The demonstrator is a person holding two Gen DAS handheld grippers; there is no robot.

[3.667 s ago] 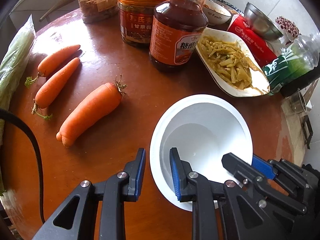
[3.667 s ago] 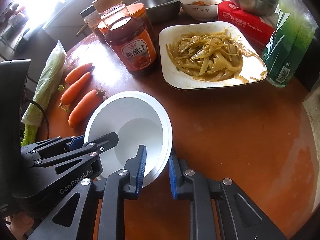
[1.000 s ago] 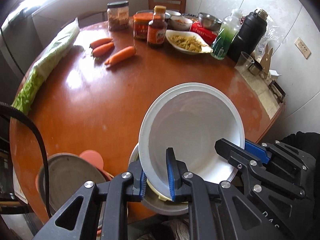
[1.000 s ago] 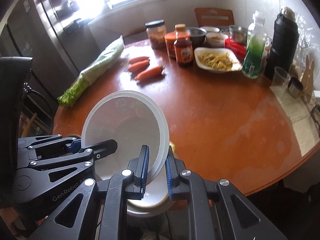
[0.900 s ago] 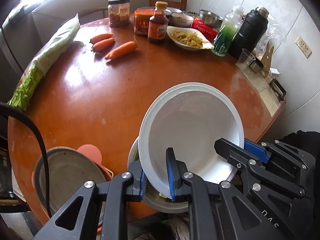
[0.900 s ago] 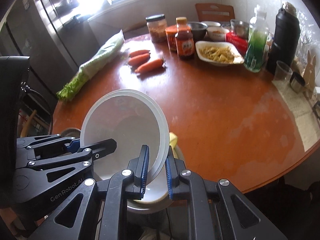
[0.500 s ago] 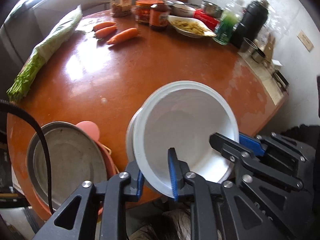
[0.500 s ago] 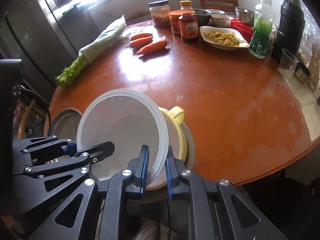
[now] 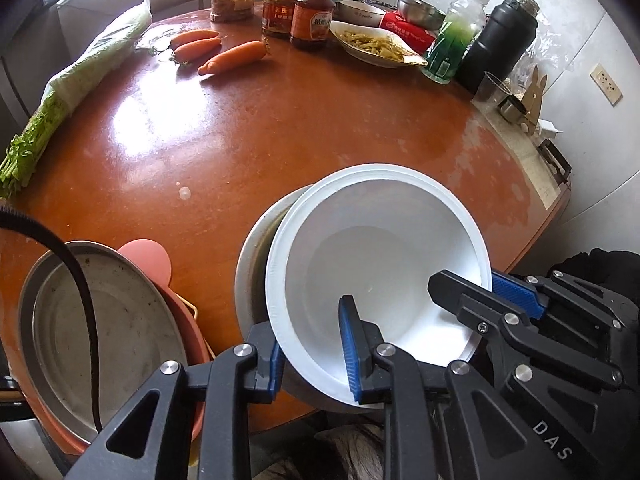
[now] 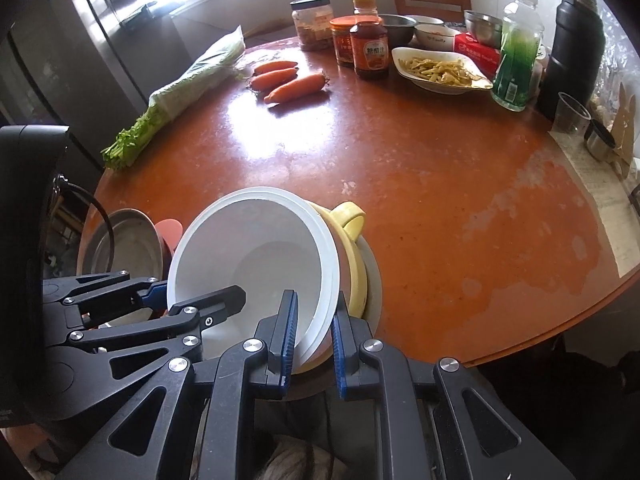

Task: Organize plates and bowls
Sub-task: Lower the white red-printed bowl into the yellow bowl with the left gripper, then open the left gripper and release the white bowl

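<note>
A white bowl [image 9: 384,256] rests in a stack at the near edge of the round table, on a yellow handled bowl [image 10: 352,256] and a pale plate [image 9: 248,264]. My left gripper [image 9: 314,350] straddles the bowl's near-left rim with its jaws spread wide and a gap at the rim. My right gripper [image 10: 314,332] is shut on the bowl's near-right rim [image 10: 320,312]. The right gripper also shows in the left wrist view [image 9: 480,292]. A steel plate [image 9: 100,332] lies on a pink dish [image 9: 148,258] to the left.
The orange table [image 10: 420,168] carries carrots [image 10: 288,80], celery [image 10: 188,92], jars and a sauce bottle [image 10: 370,54], a plate of food [image 10: 440,70], a green bottle [image 10: 516,52], a black flask [image 10: 576,48], steel bowls and a cup at the far side.
The white bowl has come down onto the yellow bowl and plate stack. My left gripper's jaws have opened off its rim. My right gripper still grips it.
</note>
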